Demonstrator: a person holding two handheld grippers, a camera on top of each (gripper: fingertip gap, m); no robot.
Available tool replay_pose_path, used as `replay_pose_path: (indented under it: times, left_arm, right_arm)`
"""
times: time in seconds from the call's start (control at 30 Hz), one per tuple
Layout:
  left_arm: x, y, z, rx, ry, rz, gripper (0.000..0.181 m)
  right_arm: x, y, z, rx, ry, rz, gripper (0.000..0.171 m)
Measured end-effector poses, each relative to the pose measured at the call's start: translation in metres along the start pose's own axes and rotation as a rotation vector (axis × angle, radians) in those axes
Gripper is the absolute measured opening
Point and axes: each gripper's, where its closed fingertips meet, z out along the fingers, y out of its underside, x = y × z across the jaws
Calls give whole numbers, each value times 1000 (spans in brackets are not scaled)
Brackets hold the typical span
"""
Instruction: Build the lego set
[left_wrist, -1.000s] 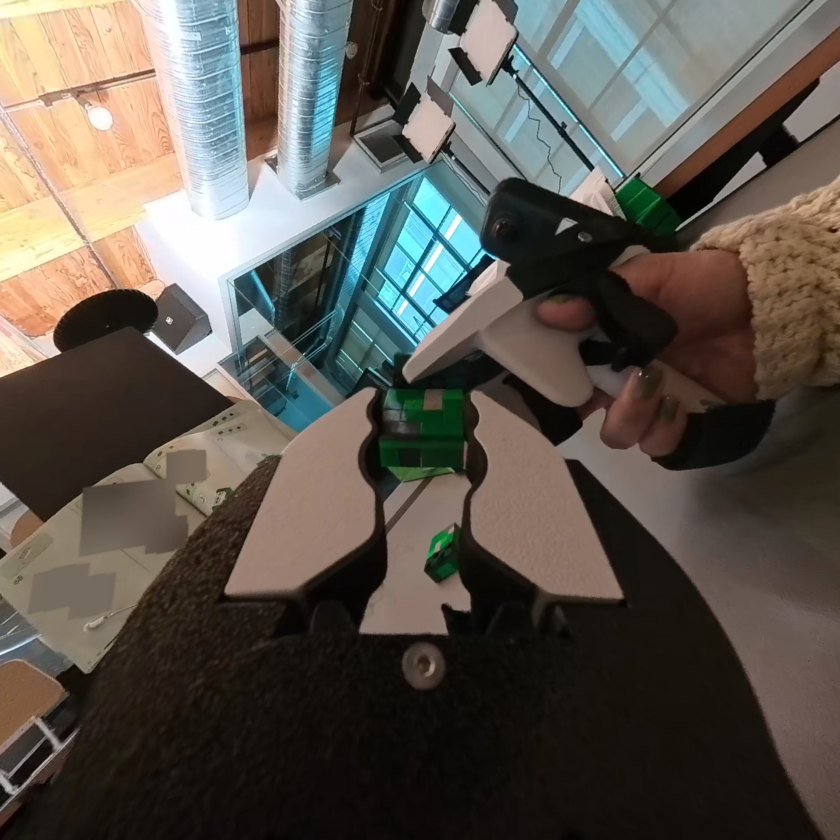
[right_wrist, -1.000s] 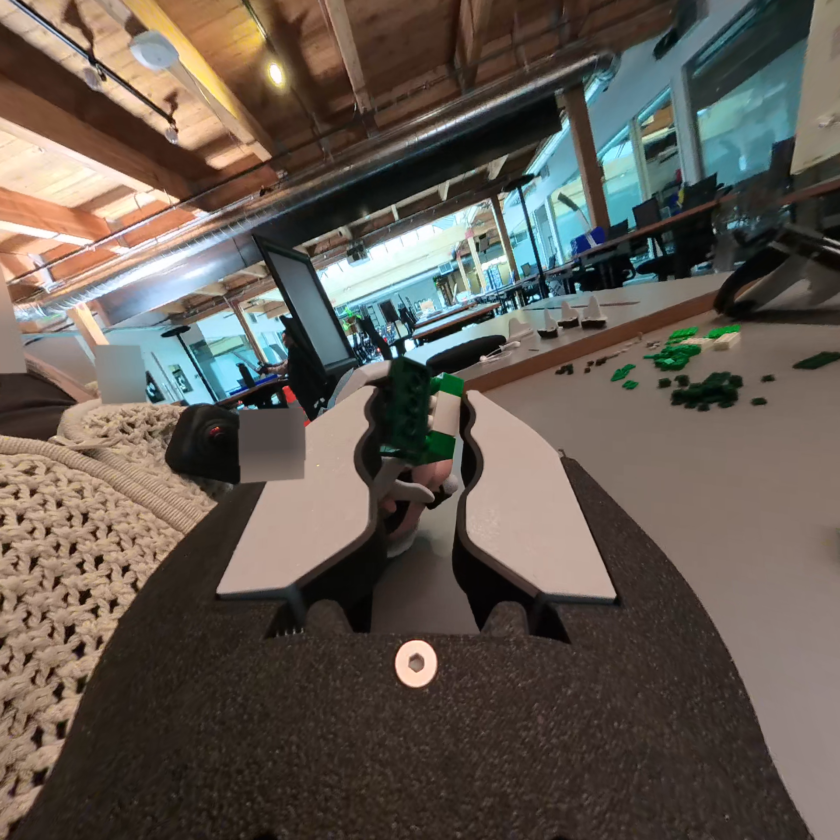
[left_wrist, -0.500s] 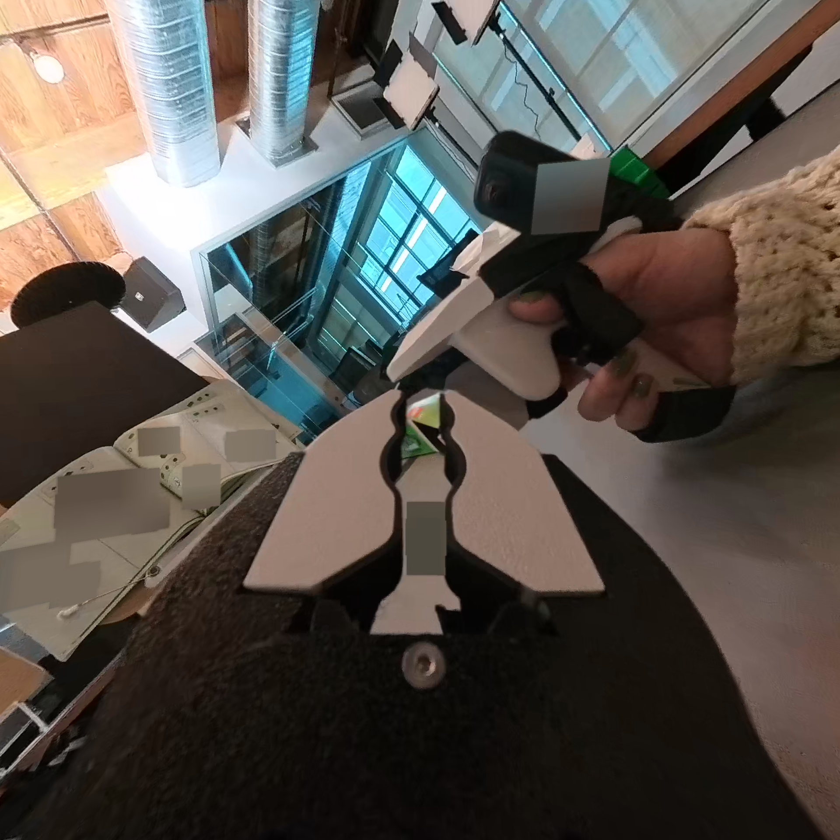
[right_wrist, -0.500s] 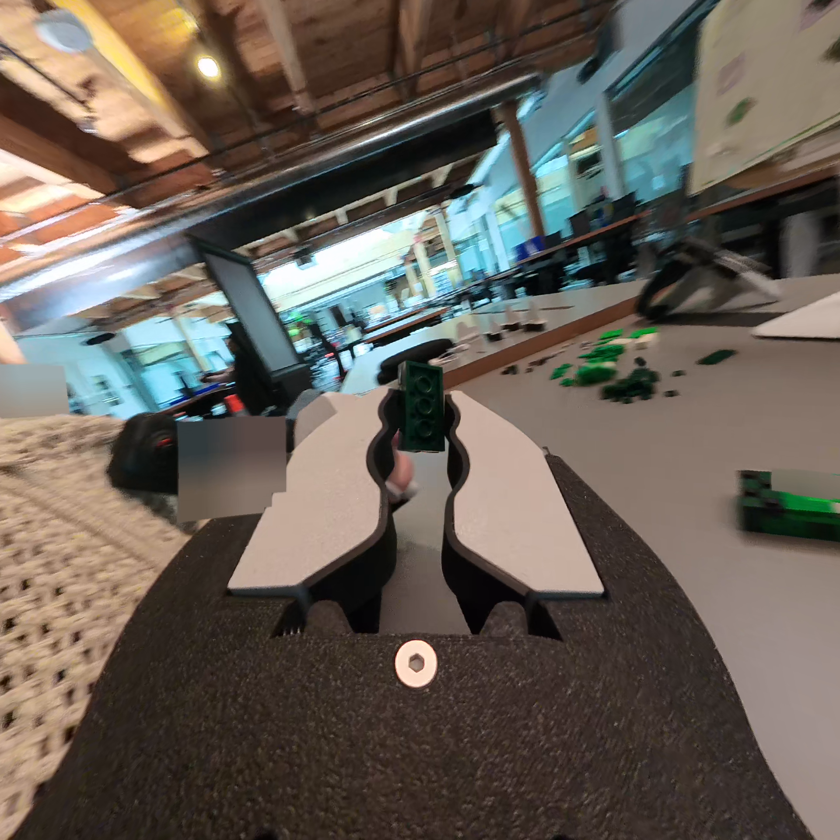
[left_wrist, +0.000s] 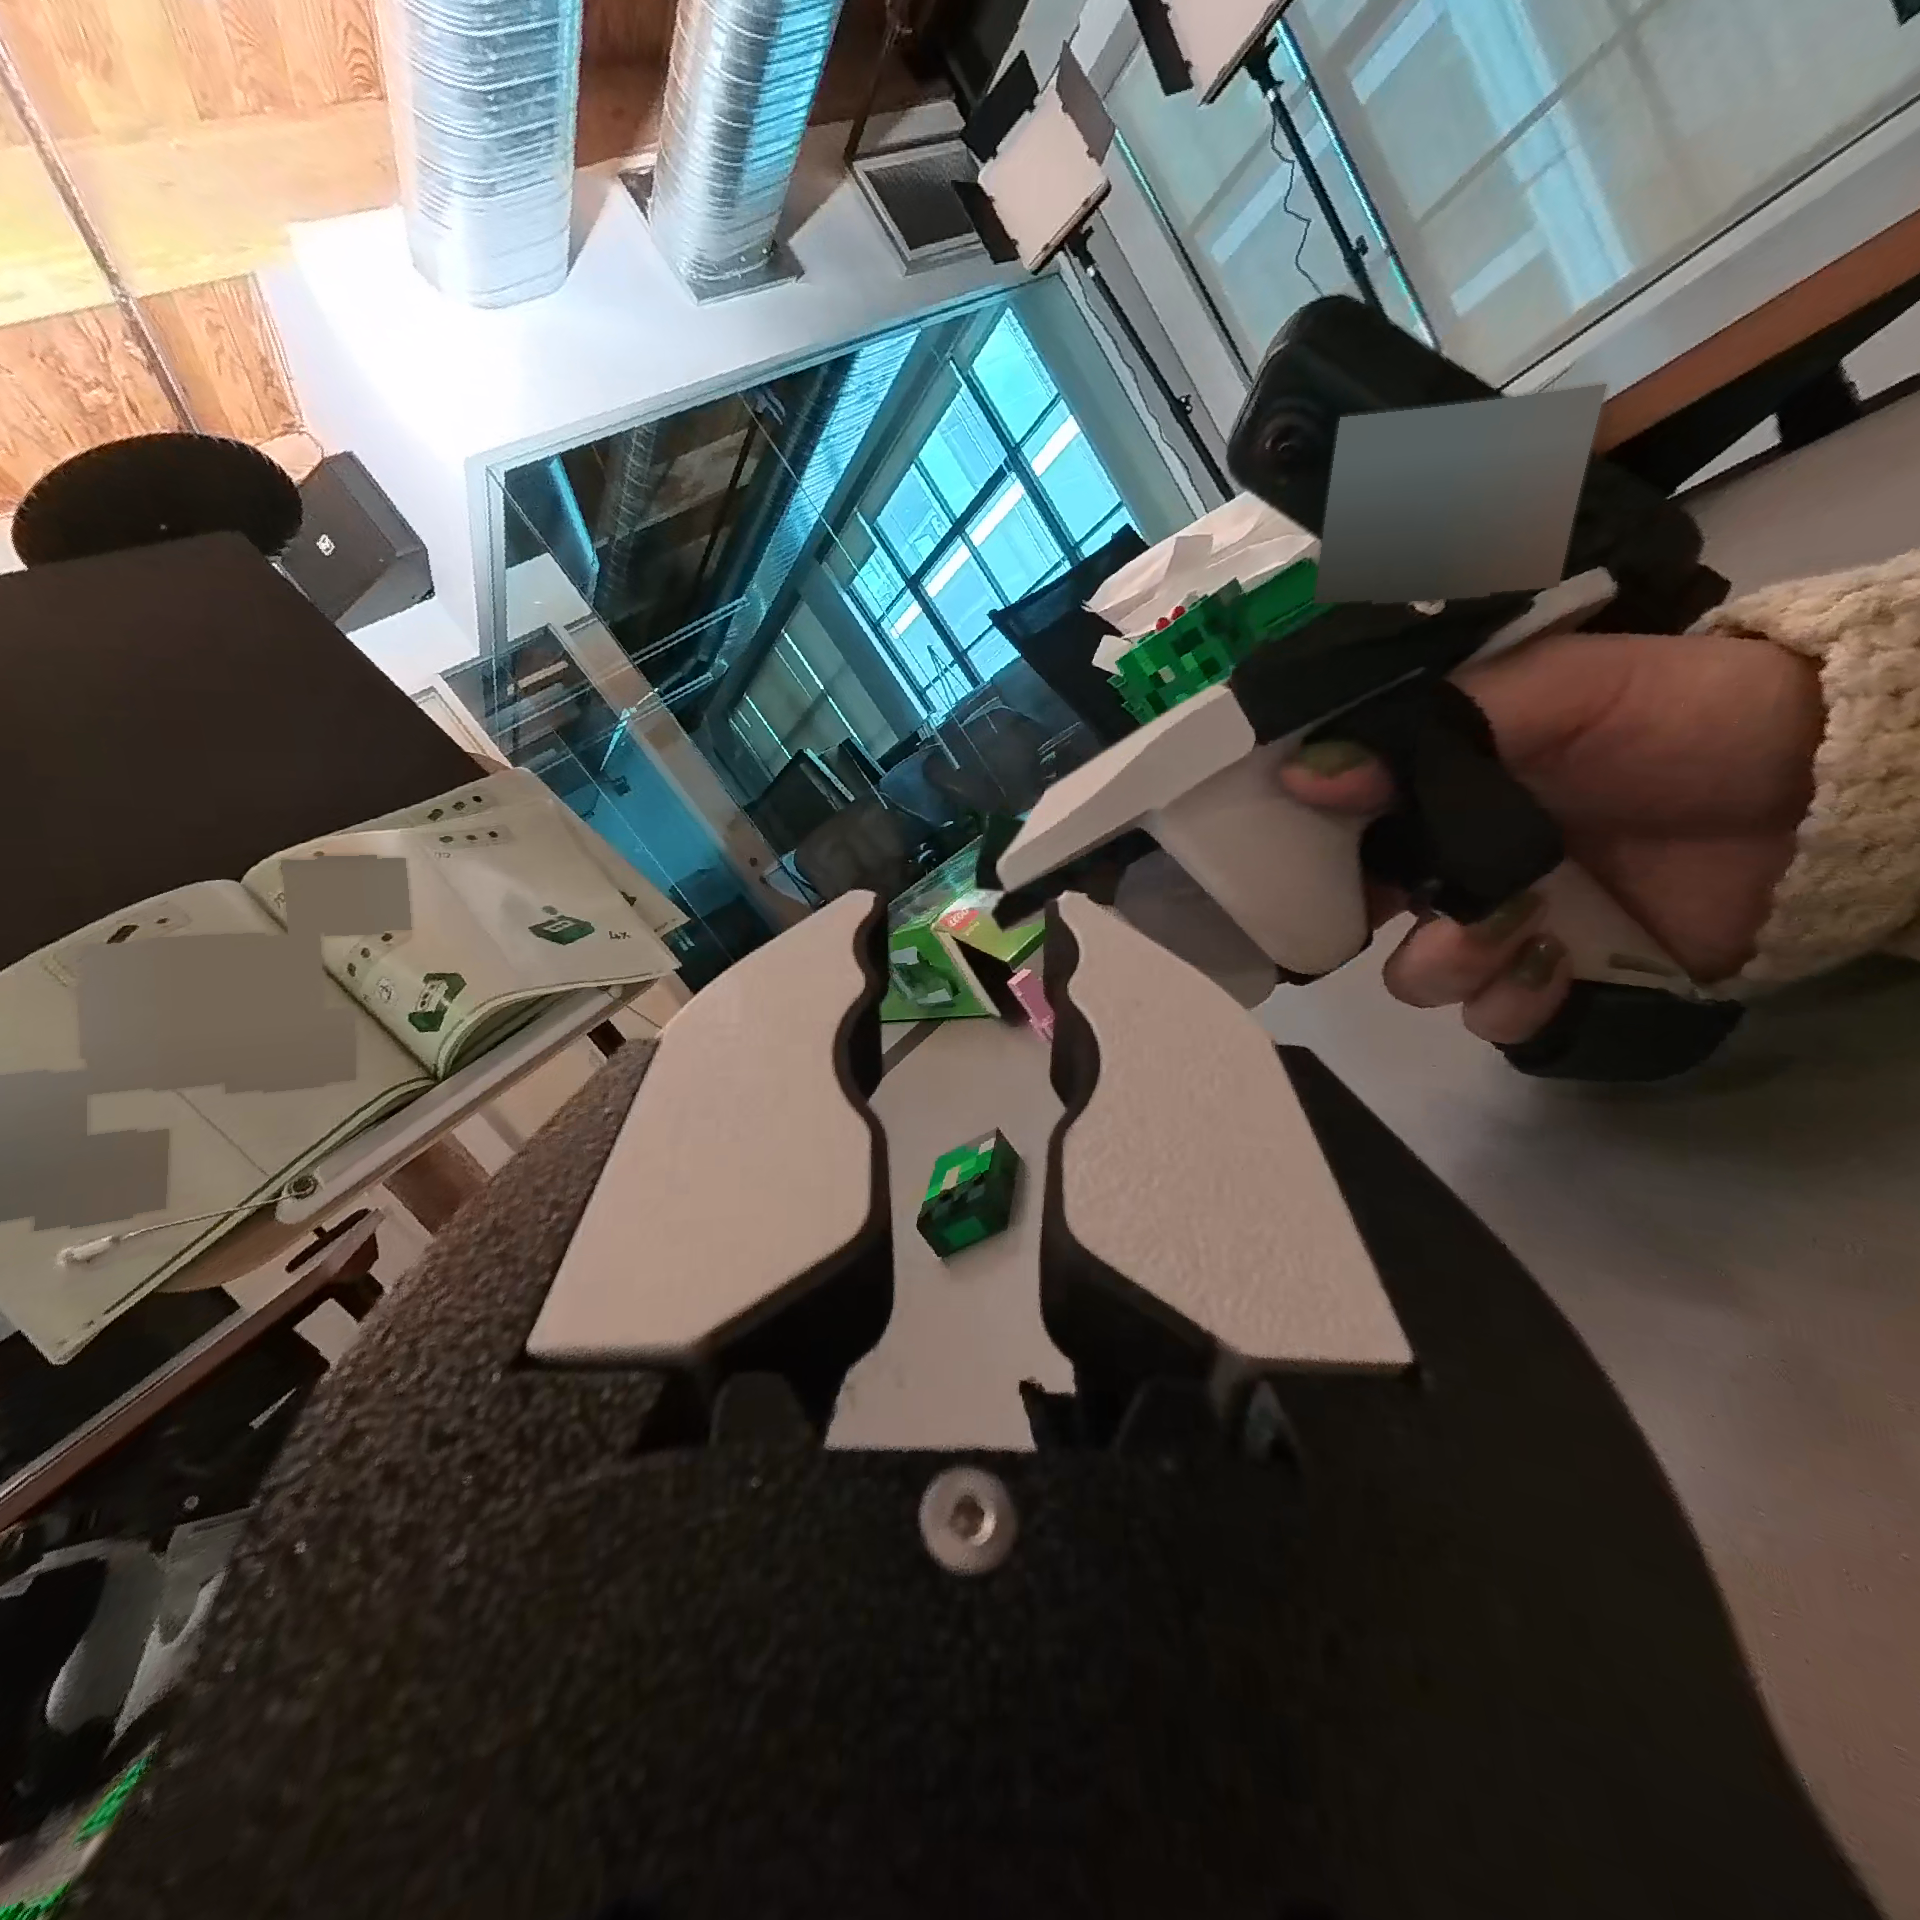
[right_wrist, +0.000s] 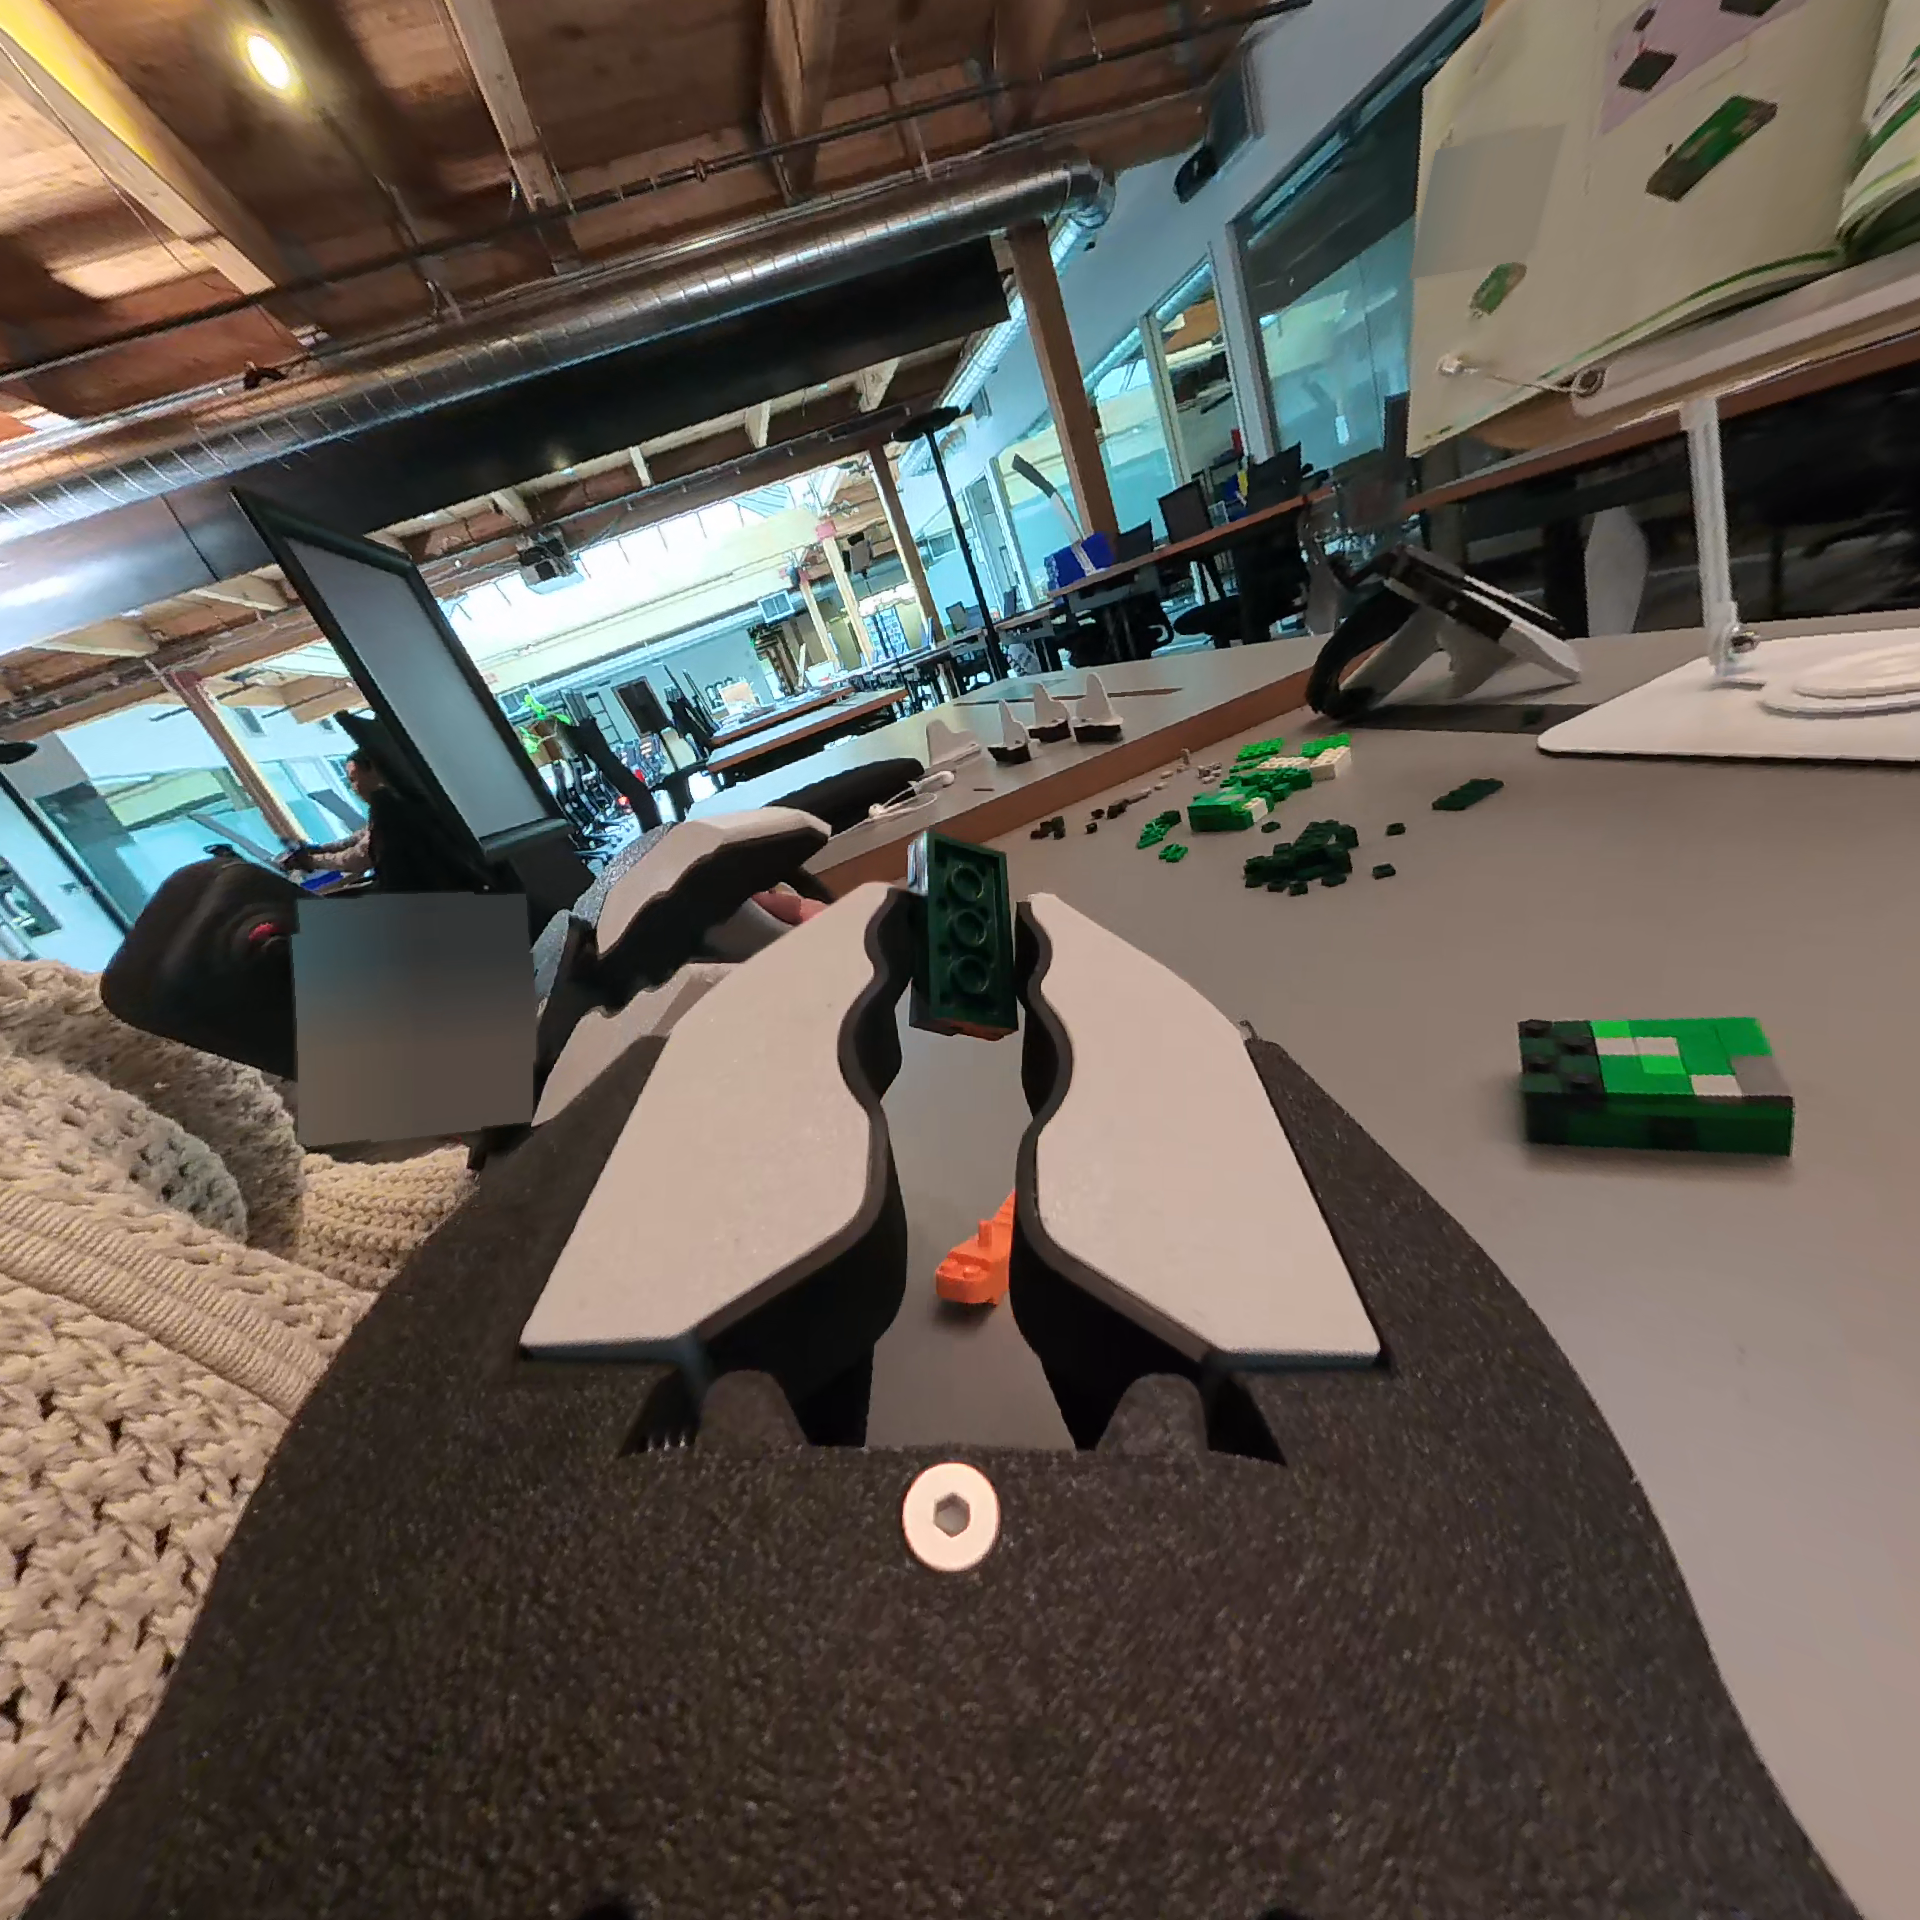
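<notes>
Fingers on the right gripper (right_wrist: 961, 940) pinch a dark green lego plate (right_wrist: 961, 951) upright between their tips, studs facing the camera, lifted above the grey tabletop (right_wrist: 1558, 1299). An orange piece (right_wrist: 977, 1262) lies on the tabletop below, between the fingers. To the right sits a flat green lego block (right_wrist: 1657, 1086); loose green bricks (right_wrist: 1288, 816) are scattered toward the far edge. The left gripper (left_wrist: 961, 935) is parted and empty, hovering over a small green lego cube (left_wrist: 966, 1195) on the tabletop
</notes>
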Motion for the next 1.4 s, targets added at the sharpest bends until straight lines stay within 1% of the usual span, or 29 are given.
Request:
replay_pose_path:
  times: [0.23,0.73,1.1,1.17,1.23,1.4]
  left_arm:
    - [1,0,0,-2,4,3,29]
    - [-7,2,0,-1,-20,-70,30]
    - [-5,2,0,-6,-11,-59,30]
    - [-6,2,0,-3,-13,-58,30]
    - [-8,2,-1,-1,-18,-65,30]
    - [-12,5,-5,-9,-12,-89,29]
  right_arm:
    - [-3,5,2,-22,-23,23,18]
    - [-2,5,1,-19,-33,53,18]
    - [-3,4,2,-19,-39,51,18]
    - [-3,4,1,-26,-28,7,18]
    - [0,5,0,-49,11,-92,18]
    - [8,11,-6,-165,152,-531,18]
